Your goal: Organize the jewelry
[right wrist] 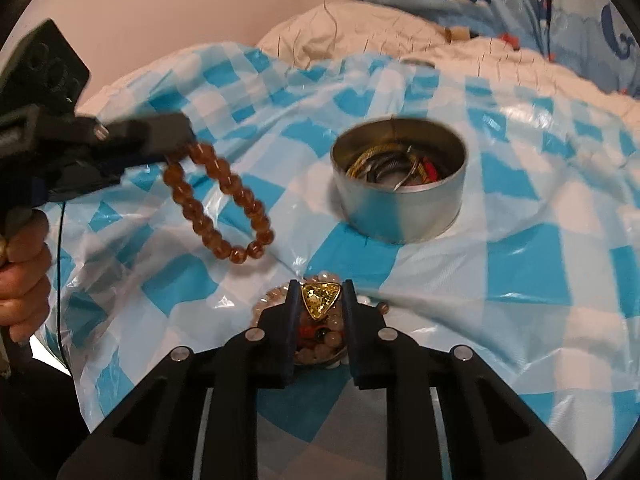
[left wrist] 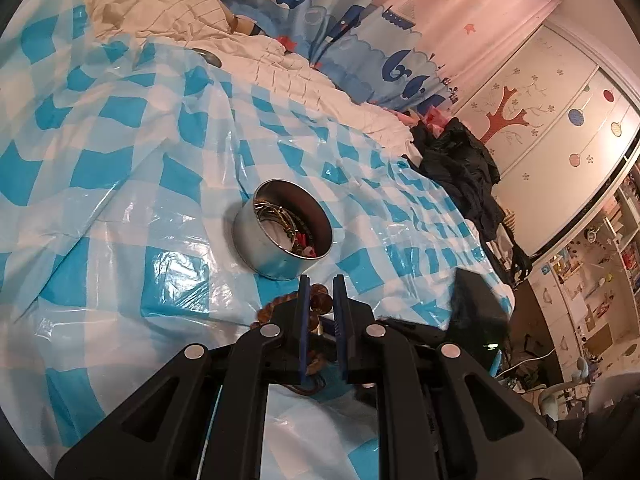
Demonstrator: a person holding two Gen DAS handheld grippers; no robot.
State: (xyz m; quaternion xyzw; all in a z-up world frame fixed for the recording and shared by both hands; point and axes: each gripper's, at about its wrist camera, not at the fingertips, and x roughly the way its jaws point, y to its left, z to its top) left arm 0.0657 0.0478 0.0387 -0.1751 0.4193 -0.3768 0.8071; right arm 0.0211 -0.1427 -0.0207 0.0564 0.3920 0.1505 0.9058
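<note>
Left wrist view: left claw [left wrist: 321, 280] is clamped on an amber bead bracelet [right wrist: 218, 200]; from the right wrist view the loop hangs free above the blue-and-white checked plastic sheet [right wrist: 520, 264], well left of the round metal tin [right wrist: 400, 216]. Right claw [right wrist: 320, 285] pinches a gold triangular pendant [right wrist: 320, 298] between its fingers, with a cluster of pale and reddish beads [right wrist: 320, 344] just behind it. Tin sits upright on the sheet, holding gold bangles [right wrist: 376, 162] and red pieces. White quilt [right wrist: 500, 60] lies beyond.

Shiny metal tin [right wrist: 400, 208]; glossy plastic sheet [right wrist: 500, 280]
</note>
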